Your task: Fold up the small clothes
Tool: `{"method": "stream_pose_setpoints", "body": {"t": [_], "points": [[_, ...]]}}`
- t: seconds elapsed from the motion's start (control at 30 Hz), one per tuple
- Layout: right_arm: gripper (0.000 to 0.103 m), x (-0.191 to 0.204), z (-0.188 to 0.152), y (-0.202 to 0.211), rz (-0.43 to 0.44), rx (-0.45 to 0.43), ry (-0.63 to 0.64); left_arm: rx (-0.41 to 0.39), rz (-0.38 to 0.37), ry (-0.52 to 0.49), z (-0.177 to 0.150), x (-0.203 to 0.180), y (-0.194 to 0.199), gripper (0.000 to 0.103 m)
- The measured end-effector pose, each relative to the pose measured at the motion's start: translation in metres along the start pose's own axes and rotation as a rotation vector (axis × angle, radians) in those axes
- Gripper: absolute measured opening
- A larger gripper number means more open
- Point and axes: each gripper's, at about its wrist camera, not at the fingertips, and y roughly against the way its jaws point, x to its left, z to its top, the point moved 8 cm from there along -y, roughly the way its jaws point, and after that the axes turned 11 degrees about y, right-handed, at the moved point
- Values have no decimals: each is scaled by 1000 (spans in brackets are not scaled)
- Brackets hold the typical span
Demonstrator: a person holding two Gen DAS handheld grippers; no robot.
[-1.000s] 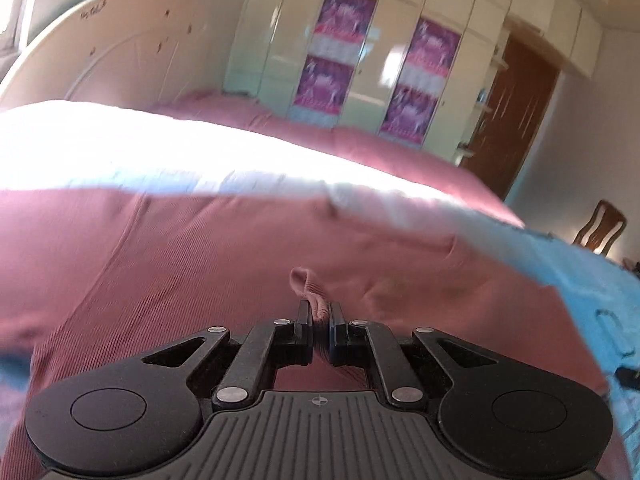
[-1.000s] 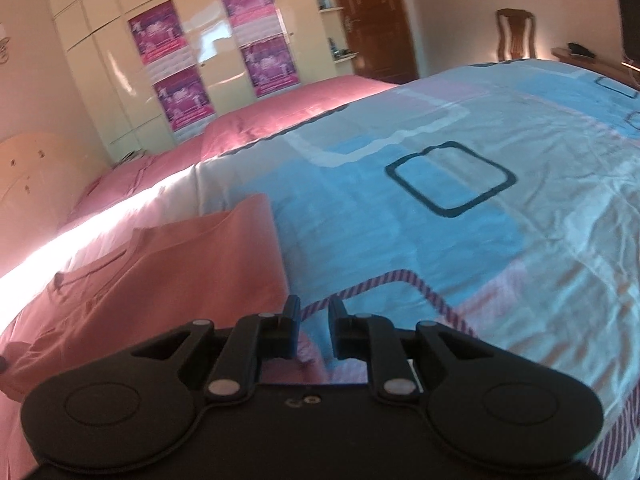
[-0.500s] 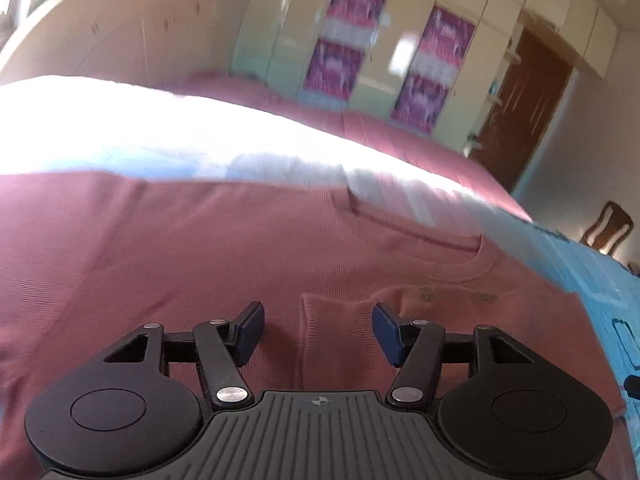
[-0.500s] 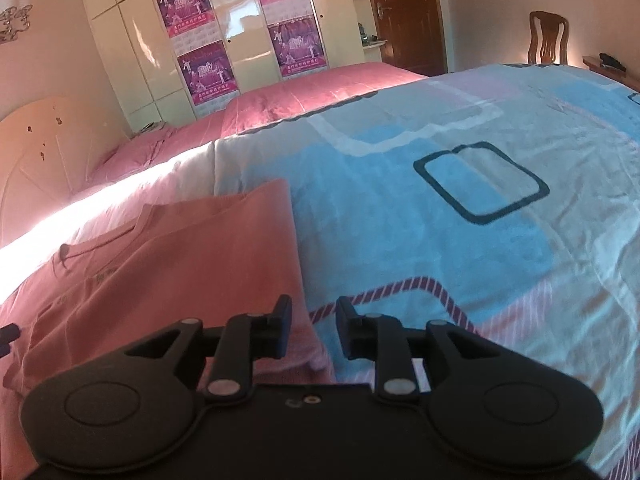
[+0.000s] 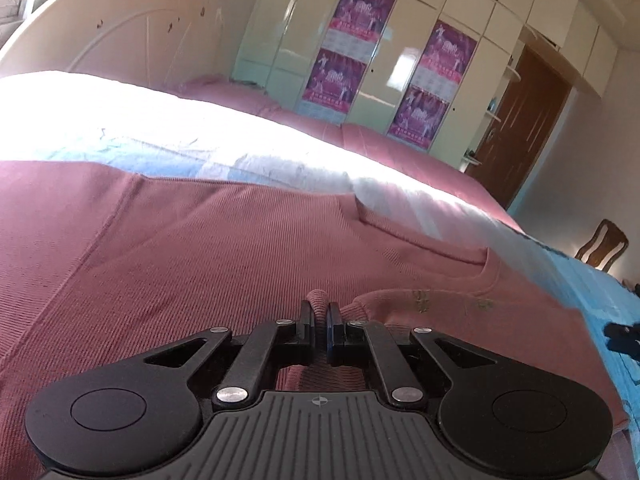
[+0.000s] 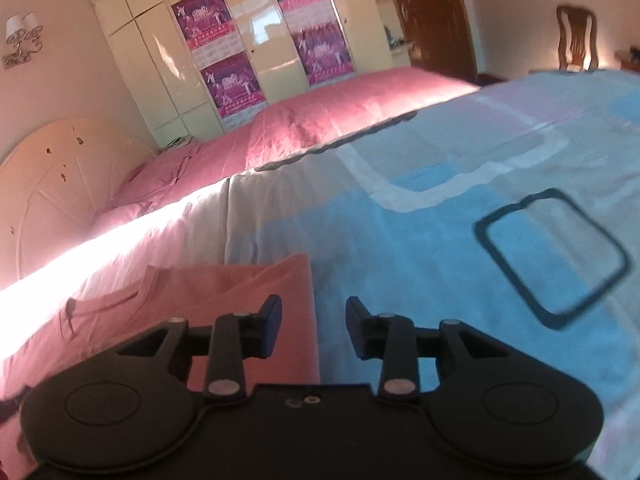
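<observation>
A dusty-pink ribbed sweater (image 5: 200,256) lies flat on the bed, its neckline toward the headboard. My left gripper (image 5: 319,312) is shut on a small pinch of the sweater's cloth near its folded-in sleeve cuff (image 5: 360,308). In the right wrist view the same sweater (image 6: 224,292) shows at lower left, its right edge running between my fingers. My right gripper (image 6: 314,314) hovers over that edge with its jaws opening; the pads do not press on the cloth. The right gripper's tip (image 5: 624,334) peeks in at the left view's right edge.
The bed carries a blue-and-white patterned sheet (image 6: 460,240) and a pink cover (image 6: 340,120) further back. A cream headboard (image 5: 120,36), wardrobe doors with purple posters (image 5: 360,52), a brown door (image 5: 528,120) and a wooden chair (image 6: 576,36) stand around it.
My left gripper opened wide over the sweater, then shut on a pinch of cloth by the cuff. My right gripper slid along the sweater's right edge and its jaws spread.
</observation>
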Motion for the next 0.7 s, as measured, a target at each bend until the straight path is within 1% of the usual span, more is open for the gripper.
{"method": "stream_pose_setpoints", "body": {"t": [0.1, 0.13, 0.17, 0.2, 0.23, 0.27, 0.3, 0.33, 0.37, 0.43, 0.47, 0.53, 0.57, 0.6, 0.63, 0.67, 0.7], "points": [[35, -7, 3, -23, 55, 42, -62, 4, -4, 5, -3, 1, -3, 4], [32, -9, 2, -31, 77, 59, -82, 4, -6, 5, -4, 3, -1, 4], [14, -10, 0, -38, 92, 78, -92, -2, -6, 5, -4, 3, 1, 4], [4, -9, -1, -42, 119, 87, -89, -21, -3, 1, -2, 2, 4, 4], [5, -5, 0, -42, 137, 83, -62, -40, 2, -16, -2, 0, 9, 4], [4, -2, 0, -43, 103, 85, 0, -43, 20, -40, -2, -1, 9, 4], [4, 0, -2, -45, 71, 96, 47, -29, 36, -56, -5, -1, 5, 4], [3, -1, -3, -45, 66, 91, 47, -25, 41, -55, -6, 0, 3, 4], [4, -1, -3, -44, 59, 88, 47, -24, 39, -49, -5, 0, 3, 4], [6, 4, -3, -38, 17, 79, 86, -16, 28, -27, -2, 3, 6, 5], [20, 4, -2, -34, -16, 72, 96, -24, 37, -11, 0, 6, 9, 8], [26, 7, -2, -19, -66, 45, 105, -113, 127, 7, 9, 13, 27, 8], [29, 13, -3, -15, -56, 36, 126, -147, 140, 8, 14, 11, 34, 8], [31, 23, -5, -12, -29, 29, 163, -154, 112, 20, 15, 4, 36, 8], [35, 38, -8, -10, 5, 26, 202, -137, 66, 21, 14, -8, 34, 8], [38, 54, -12, -11, 50, 31, 233, -102, 29, -9, 10, -25, 26, 8], [37, 73, -18, -14, 112, 44, 261, -44, -4, -64, 2, -45, 15, 8]]}}
